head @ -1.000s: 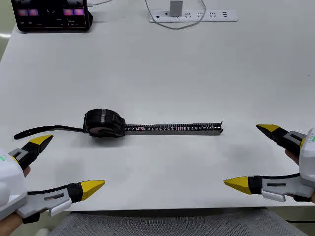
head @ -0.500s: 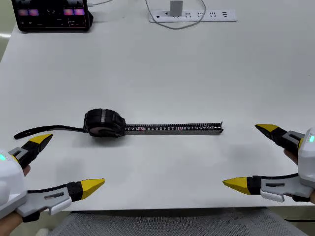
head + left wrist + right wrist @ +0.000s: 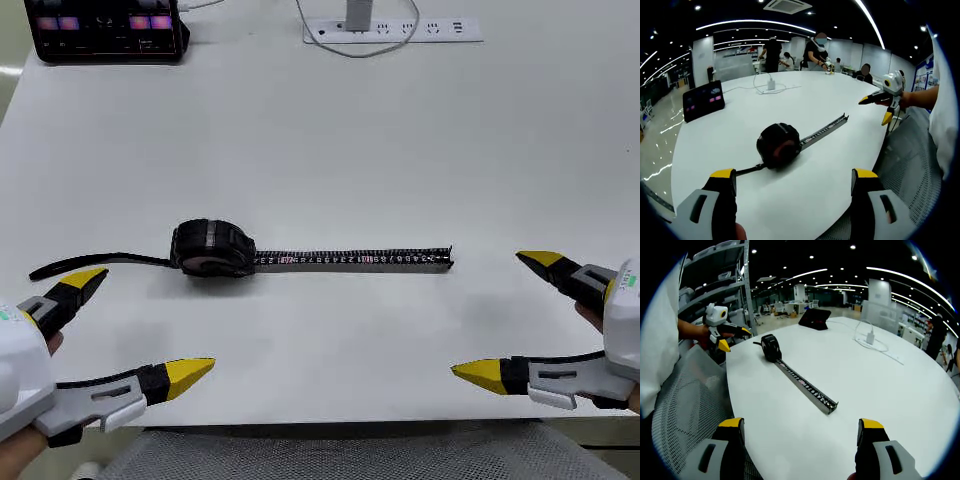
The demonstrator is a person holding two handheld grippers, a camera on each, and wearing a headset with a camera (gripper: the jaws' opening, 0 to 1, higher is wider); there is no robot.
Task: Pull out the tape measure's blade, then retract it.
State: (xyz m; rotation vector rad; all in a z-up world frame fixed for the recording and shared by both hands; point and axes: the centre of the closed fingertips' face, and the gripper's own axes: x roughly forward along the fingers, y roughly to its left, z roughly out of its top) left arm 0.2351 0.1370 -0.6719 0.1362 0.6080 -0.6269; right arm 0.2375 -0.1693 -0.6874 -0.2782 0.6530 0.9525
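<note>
Nothing moved: left hand-held gripper (image 3: 143,322) and right hand-held gripper (image 3: 498,315) spread
Tape measure (image 3: 210,250) between them; blade (image 3: 350,261) likely springy, pinch its tip

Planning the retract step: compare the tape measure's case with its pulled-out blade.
The case is a bulky rounded black body; the blade is a thin flat marked strip. The case lies nearer the left gripper; the blade's tip reaches toward the right gripper. Both rest on the white table, touched by neither open gripper.

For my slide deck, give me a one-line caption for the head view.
Tape measure lies on white table, blade extended, between open left gripper and open right gripper.
</note>
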